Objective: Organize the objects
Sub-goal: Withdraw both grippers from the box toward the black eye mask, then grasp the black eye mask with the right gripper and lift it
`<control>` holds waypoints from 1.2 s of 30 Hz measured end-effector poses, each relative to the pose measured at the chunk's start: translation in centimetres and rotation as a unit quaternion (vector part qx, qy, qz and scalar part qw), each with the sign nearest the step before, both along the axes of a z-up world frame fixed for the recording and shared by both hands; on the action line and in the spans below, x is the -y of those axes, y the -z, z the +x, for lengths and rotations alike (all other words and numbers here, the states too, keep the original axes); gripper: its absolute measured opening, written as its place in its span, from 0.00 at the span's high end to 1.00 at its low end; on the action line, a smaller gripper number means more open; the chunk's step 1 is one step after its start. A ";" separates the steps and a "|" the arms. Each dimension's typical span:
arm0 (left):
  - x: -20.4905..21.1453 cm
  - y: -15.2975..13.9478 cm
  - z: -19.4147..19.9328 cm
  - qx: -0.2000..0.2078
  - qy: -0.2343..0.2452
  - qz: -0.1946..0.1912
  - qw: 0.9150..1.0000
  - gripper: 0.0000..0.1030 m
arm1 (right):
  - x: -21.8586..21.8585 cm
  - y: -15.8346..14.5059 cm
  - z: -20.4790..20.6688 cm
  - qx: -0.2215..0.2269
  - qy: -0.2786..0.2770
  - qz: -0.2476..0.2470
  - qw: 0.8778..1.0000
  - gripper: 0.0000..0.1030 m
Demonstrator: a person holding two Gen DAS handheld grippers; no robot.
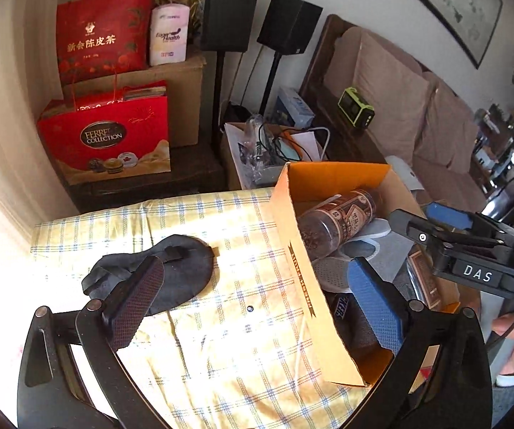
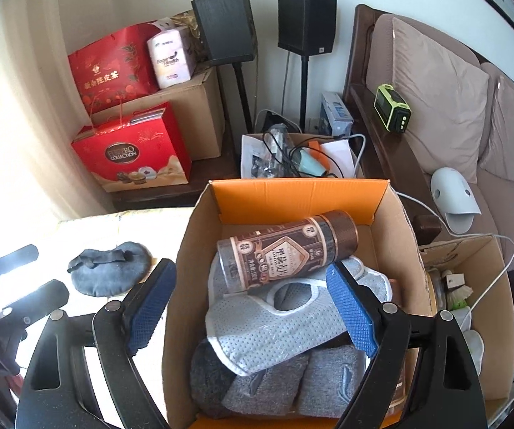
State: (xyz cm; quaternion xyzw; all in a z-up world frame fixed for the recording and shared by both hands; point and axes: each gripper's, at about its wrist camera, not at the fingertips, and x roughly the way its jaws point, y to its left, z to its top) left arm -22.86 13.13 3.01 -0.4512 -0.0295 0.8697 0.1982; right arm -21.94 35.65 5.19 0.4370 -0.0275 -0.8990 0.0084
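My left gripper (image 1: 257,300) hides the near end of the eye mask (image 1: 171,268) and some things in the cardboard box (image 1: 292,250). In that box, the jar (image 2: 285,250) covers part of the pale mesh pad (image 2: 267,329), and the grey knitted pieces (image 2: 292,386) go under it. The jar label is too small to read. The sofa (image 2: 471,107) is cut by the right edge.
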 end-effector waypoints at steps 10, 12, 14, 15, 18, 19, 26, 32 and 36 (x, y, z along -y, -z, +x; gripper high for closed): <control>4.6 0.4 0.3 0.001 -0.030 0.005 1.000 0.00 | 5.2 0.1 0.3 -0.004 -0.047 0.016 0.999 0.10; 5.5 0.6 0.3 0.002 -0.035 0.004 0.999 0.00 | 6.1 0.3 0.1 -0.003 -0.055 0.016 0.998 0.09; 6.5 0.7 0.2 0.005 -0.043 0.003 0.999 0.00 | 7.1 0.5 -0.1 0.000 -0.061 0.015 0.998 0.09; 7.0 0.8 0.1 0.006 -0.046 0.003 0.999 0.00 | 7.5 0.6 -0.2 0.001 -0.065 0.016 0.998 0.06; 8.5 1.1 -0.2 0.007 -0.056 -0.005 0.998 0.00 | 8.5 1.0 -0.5 0.001 -0.075 0.012 0.997 0.00; 9.0 1.2 -0.2 0.008 -0.058 -0.008 0.998 0.00 | 8.9 1.1 -0.6 0.002 -0.077 0.010 0.997 0.00; 12.8 2.3 -0.8 0.014 -0.088 -0.021 0.996 0.00 | 11.4 2.2 -1.6 0.011 -0.096 0.002 0.995 0.00; 14.8 5.0 -1.6 0.039 -0.101 -0.037 0.993 0.00 | 13.7 3.3 -2.8 0.012 -0.109 -0.008 0.994 0.00; 15.5 7.8 -2.1 0.069 -0.107 -0.032 0.991 0.00 | 15.0 5.0 -4.1 0.028 -0.113 -0.024 0.993 0.01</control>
